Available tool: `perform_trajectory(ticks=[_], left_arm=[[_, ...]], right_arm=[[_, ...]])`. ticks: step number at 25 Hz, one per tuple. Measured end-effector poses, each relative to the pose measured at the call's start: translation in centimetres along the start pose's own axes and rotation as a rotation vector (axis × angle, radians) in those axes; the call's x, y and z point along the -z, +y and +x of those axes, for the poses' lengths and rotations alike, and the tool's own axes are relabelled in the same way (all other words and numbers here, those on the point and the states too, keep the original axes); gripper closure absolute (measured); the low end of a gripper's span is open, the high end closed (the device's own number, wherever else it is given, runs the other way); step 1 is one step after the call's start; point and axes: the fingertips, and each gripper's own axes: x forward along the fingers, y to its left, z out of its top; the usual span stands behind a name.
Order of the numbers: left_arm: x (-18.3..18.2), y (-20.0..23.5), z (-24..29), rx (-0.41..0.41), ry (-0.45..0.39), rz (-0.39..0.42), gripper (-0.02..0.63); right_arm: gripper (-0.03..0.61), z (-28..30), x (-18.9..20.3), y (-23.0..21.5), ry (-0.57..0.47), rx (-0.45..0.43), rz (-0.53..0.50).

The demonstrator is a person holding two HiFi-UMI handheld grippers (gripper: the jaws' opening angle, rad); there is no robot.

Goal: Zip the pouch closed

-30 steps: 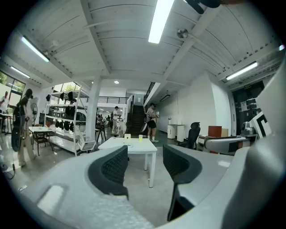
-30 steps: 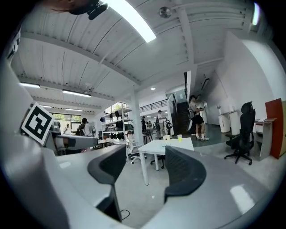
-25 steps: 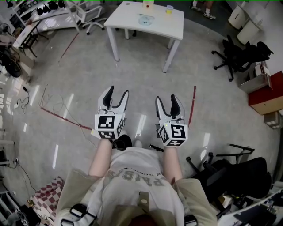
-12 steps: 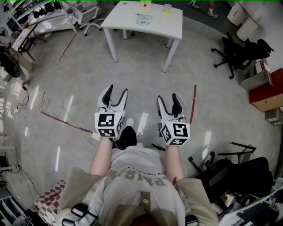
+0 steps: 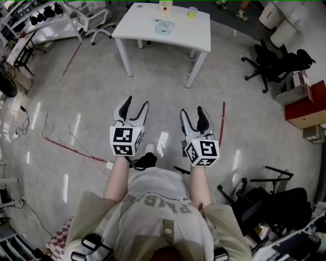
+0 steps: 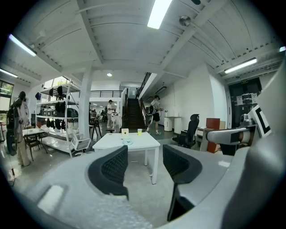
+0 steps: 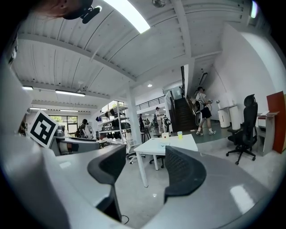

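Note:
A small pale, see-through pouch [image 5: 164,24] lies flat on a white table [image 5: 135,26] far ahead of me, beside a yellow box [image 5: 164,5] and a cup [image 5: 192,11]. My left gripper [image 5: 136,103] and right gripper [image 5: 191,111] are held side by side at waist height over the floor, well short of the table. Both are open with nothing between the jaws. In the left gripper view the table [image 6: 136,142] shows between the open left gripper [image 6: 145,166]. The right gripper view frames the table [image 7: 172,144] between the open right gripper [image 7: 143,169].
Black office chairs [image 5: 275,63] and a red cabinet [image 5: 308,108] stand at the right. A red tape line [image 5: 221,122] and loose cables [image 5: 56,130] lie on the floor. Shelving [image 5: 30,25] fills the far left. People [image 7: 202,111] stand by a far staircase.
The person has stepped forward, one foot swinging under the body, so the table sits slightly nearer and further left in view. Both grippers stay open and level.

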Motion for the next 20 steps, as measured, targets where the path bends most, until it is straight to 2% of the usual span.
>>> perform_trajectory(ticks=[12, 20], left_arm=[[-1.9, 7.8, 8.0, 0.045, -0.010, 0.021, 0.359], [-2.9, 12.9, 11.1, 0.040, -0.029, -0.004, 0.359]], right_arm=[[0.330, 10.6, 0.2, -0.3, 0.027, 0.055, -0.007], [0.330, 15.9, 0.3, -0.2, 0.036, 0.081, -0.025]])
